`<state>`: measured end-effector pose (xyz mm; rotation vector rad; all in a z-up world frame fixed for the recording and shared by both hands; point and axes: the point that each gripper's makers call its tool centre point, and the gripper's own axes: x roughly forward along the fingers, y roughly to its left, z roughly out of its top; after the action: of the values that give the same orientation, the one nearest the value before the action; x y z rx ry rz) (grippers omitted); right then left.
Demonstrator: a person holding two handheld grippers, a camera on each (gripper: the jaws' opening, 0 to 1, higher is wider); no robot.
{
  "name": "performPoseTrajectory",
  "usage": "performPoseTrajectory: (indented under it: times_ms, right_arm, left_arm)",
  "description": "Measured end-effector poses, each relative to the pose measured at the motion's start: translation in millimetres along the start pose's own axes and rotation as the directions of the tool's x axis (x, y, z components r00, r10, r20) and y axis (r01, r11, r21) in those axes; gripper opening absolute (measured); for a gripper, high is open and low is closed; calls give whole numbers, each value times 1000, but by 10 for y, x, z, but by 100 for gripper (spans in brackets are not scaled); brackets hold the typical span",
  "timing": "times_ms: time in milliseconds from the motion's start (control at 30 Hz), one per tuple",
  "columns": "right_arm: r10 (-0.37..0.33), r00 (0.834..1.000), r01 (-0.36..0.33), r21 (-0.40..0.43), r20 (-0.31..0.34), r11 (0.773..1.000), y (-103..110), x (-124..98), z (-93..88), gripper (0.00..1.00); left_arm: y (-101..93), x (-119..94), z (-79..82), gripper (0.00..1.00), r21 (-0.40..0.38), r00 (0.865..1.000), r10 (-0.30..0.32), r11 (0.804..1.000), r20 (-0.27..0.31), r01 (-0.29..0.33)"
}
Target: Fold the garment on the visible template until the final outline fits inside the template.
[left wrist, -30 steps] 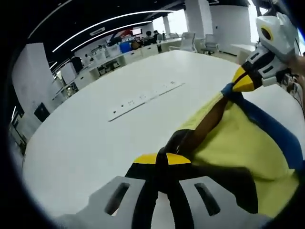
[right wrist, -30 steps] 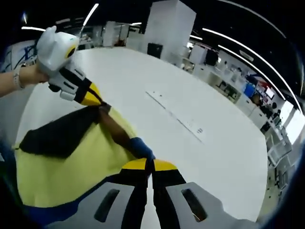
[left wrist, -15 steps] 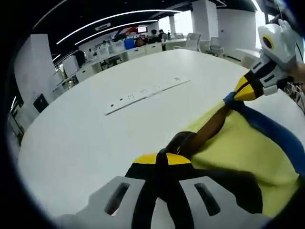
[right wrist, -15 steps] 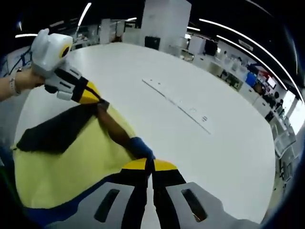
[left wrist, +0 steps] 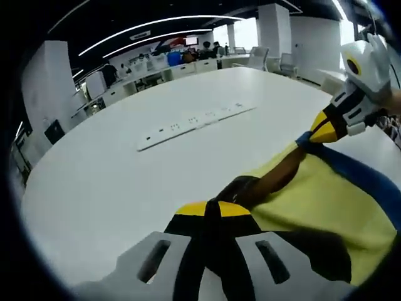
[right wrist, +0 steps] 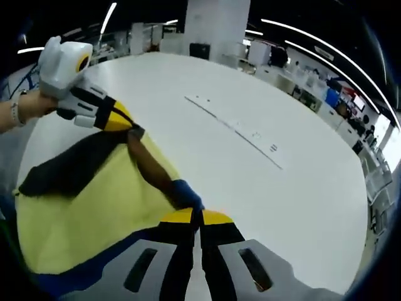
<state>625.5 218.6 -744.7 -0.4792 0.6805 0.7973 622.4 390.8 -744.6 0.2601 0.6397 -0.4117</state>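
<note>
- Left gripper (left wrist: 212, 210) clenched on the dark corner of a yellow cloth garment with blue and black trim (left wrist: 319, 204).
- Right gripper (right wrist: 199, 216) clenched on its blue corner.
- Garment stretched between them above a round white table (right wrist: 250, 175).

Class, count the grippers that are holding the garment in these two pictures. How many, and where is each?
2. The left gripper pinches the black end of the garment's stretched edge; the right gripper pinches the blue end. Both are shut on the cloth, above the white table.

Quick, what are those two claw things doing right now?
Left gripper: shut on the garment.
Right gripper: shut on the garment too.
</note>
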Motion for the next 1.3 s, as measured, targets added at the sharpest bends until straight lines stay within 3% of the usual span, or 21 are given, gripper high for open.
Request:
performPoseTrajectory:
  times_ms: [567,867,1033,1300]
  right_arm:
    - [7,1000,-7,33,3,999,-72,99,-24,4]
    - [-22,999,20,51,30,998,-141,153,34,7]
    - [-68,995,62,82,73,995,-292,134,139,6]
    - [-51,997,49,40,63,998,-272,-17,82,16]
  left_arm:
    - [22,177,13,1,3,997,-27,1000,-66,28]
    - [80,208,54,3,-81,999,-2,997,-37,-1]
    - [168,184,184,0,-128,999,28,991,19,-25]
    - [204,16,169,0,-91,999,39,995,20,-37]
